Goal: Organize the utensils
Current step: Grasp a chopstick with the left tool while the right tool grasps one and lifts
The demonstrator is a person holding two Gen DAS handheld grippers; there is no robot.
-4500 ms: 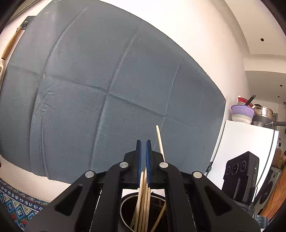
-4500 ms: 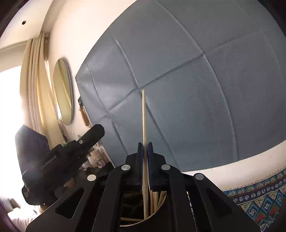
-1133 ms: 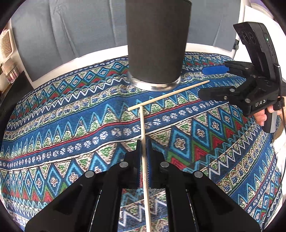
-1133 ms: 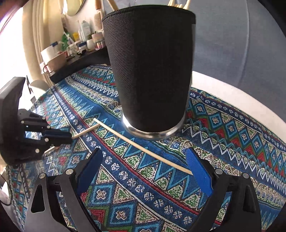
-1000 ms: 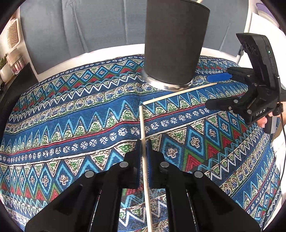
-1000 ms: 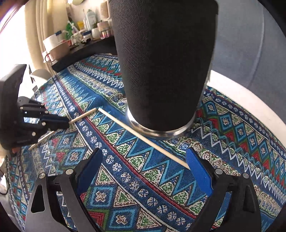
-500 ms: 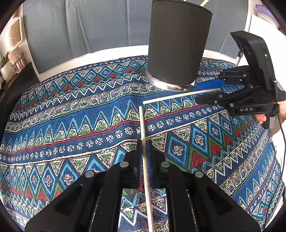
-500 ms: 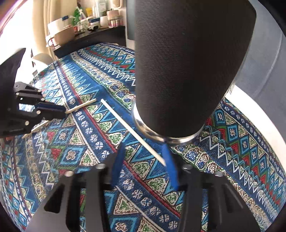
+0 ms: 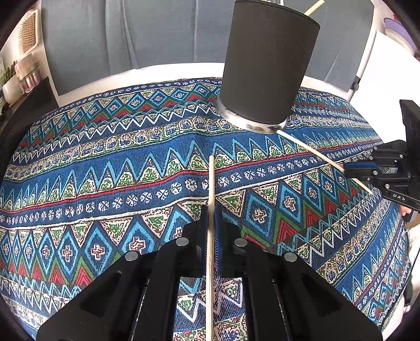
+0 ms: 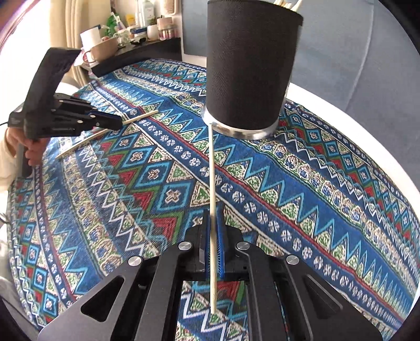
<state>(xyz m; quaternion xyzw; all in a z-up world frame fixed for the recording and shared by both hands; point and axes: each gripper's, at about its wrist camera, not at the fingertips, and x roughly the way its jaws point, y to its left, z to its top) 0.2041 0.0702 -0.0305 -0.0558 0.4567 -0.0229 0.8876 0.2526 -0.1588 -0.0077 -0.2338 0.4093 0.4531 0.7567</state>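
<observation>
Chopsticks: left hand-held gripper (image 9: 211,223) clamps one (image 9: 210,209); right, marked "UAS" (image 10: 214,225), clamps another (image 10: 212,170)

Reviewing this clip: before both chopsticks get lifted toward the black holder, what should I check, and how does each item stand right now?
1. Left gripper shut on a chopstick: ok.
2. Right gripper shut on the other chopstick: ok.
3. The two sticks apart from each other: ok, their tips do not cross.
4. Right-hand stick free of the black holder: not ok, its far tip sits at the holder's metal base.
5. Holder upright on the patterned cloth: ok.
6. Room inside the holder: cannot tell; sticks poke above the rim, the inside is hidden.
</observation>
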